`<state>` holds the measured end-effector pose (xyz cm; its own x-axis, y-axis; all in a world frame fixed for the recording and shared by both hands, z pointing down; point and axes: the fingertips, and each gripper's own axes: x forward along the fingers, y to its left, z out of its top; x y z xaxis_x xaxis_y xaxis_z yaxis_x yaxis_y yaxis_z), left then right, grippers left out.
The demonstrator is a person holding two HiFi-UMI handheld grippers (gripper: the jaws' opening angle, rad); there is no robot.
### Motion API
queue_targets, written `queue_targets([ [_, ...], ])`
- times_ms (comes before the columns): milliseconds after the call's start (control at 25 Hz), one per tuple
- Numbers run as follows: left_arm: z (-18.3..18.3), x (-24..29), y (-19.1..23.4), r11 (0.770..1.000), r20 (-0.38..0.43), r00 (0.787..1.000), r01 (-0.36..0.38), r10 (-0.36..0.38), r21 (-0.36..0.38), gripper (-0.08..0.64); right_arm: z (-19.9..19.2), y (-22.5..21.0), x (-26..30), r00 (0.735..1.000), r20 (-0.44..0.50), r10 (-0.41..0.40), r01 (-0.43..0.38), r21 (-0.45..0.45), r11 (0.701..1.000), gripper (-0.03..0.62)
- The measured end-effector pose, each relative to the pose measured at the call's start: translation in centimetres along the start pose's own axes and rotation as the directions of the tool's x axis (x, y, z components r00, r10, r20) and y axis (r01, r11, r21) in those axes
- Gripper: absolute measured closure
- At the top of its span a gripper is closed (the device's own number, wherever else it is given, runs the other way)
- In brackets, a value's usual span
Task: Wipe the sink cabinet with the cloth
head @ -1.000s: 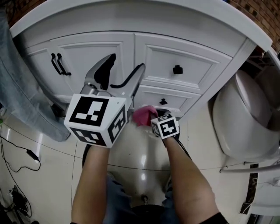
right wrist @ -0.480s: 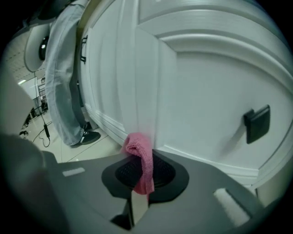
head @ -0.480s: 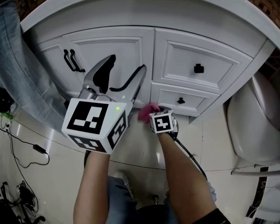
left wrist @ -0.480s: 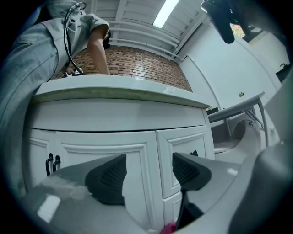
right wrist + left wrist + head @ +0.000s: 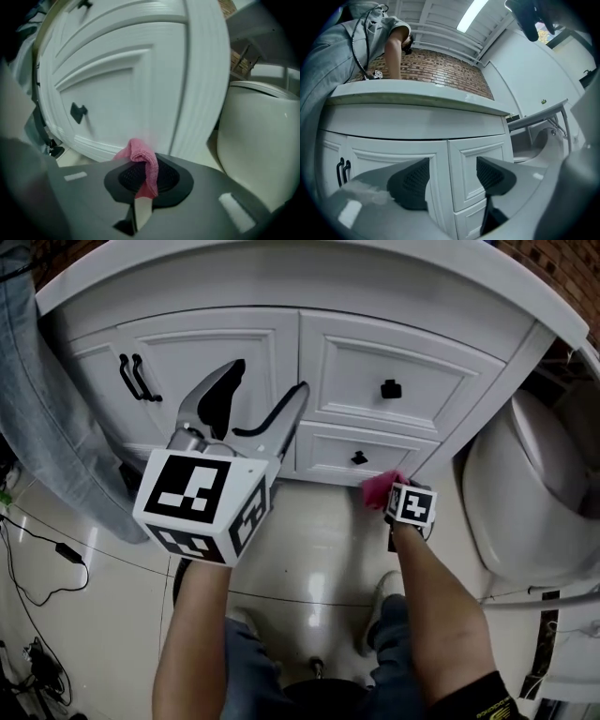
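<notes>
The white sink cabinet (image 5: 281, 362) has a door with two black handles (image 5: 133, 377) and two drawers with black knobs (image 5: 390, 388). My right gripper (image 5: 146, 178) is shut on a pink cloth (image 5: 143, 161), pressed at the bottom right corner of the lower drawer (image 5: 117, 108). In the head view the pink cloth (image 5: 379, 487) shows just above the right gripper's marker cube (image 5: 411, 505). My left gripper (image 5: 258, 395) is held up in front of the cabinet door, open, with nothing between its jaws; the left gripper (image 5: 451, 176) also faces the cabinet (image 5: 393, 140) in its own view.
A white toilet (image 5: 525, 493) stands close to the cabinet's right side, also seen as the toilet (image 5: 262, 136). A person in jeans (image 5: 47, 418) stands at the left by the counter. Black cables (image 5: 37, 559) lie on the glossy tile floor (image 5: 309, 540).
My right gripper with the pink cloth has slid to the right along the cabinet's bottom edge, from under the door seam to the lower drawer's right corner. The left gripper stays raised.
</notes>
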<state>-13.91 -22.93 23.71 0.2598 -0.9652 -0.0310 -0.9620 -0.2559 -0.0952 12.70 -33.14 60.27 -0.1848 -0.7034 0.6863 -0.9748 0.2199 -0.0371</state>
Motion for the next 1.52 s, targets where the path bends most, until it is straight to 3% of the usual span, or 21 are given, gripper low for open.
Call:
queue_targets([
  [160,0.6,0.2,-1.3,0.999,0.001,1.000,0.020,-0.020,0.025,0.242,1.7,-5.6,-1.5,0.997,0.055,-0.053,0.054,-0.012,0.998,0.567],
  [360,1.9,-0.6,-3.4,0.999,0.009,1.000,0.028,-0.029,0.041,0.242,4.2,-3.6,-4.1,0.993,0.113,0.044,-0.027,-0.151,0.988,0.567],
  [440,2.0,-1.1,-4.3,0.997,-0.002,0.999,0.035,-0.035,0.062,0.242,6.3,-2.3,-6.0,0.982,0.175,0.077,-0.049,-0.158,0.986,0.567],
  [520,1.7,-1.9,-4.9,0.996,-0.023,0.999,0.037,-0.036,0.076,0.242,9.5,-1.0,-8.9,0.953,0.278,0.124,-0.089,-0.137,0.987,0.568],
  [680,1.4,-3.5,-5.1,0.998,-0.040,0.999,0.024,-0.021,0.057,0.242,14.4,0.8,-15.6,0.894,0.403,0.193,-0.103,-0.234,0.967,0.567],
  [800,1.4,-4.7,-5.6,0.998,-0.043,0.999,0.029,-0.027,0.049,0.242,16.7,1.1,-20.9,0.848,0.498,0.181,-0.119,-0.154,0.981,0.568],
  [880,1.5,-5.5,-6.2,0.998,-0.038,0.998,0.046,-0.045,0.041,0.242,17.9,2.9,-24.9,0.803,0.555,0.219,-0.165,-0.146,0.975,0.568],
  [1000,1.9,-6.6,-6.8,0.997,-0.011,0.997,0.071,-0.071,0.016,0.242,19.1,6.5,-31.3,0.715,0.630,0.304,-0.216,-0.213,0.953,0.568],
  [1080,2.1,-7.5,-6.9,0.997,0.004,0.997,0.080,-0.080,-0.016,0.242,19.0,7.8,-34.8,0.672,0.665,0.325,-0.222,-0.239,0.945,0.568],
  [1240,2.2,-8.4,-7.1,0.996,0.005,0.996,0.087,-0.087,-0.034,0.244,17.9,9.2,-38.0,0.637,0.687,0.350,-0.256,-0.240,0.936,0.568],
  [1520,3.0,-7.8,-8.2,0.993,0.033,0.993,0.115,-0.114,-0.019,0.256,17.8,10.2,-39.0,0.621,0.700,0.353,-0.223,-0.274,0.936,0.568],
])
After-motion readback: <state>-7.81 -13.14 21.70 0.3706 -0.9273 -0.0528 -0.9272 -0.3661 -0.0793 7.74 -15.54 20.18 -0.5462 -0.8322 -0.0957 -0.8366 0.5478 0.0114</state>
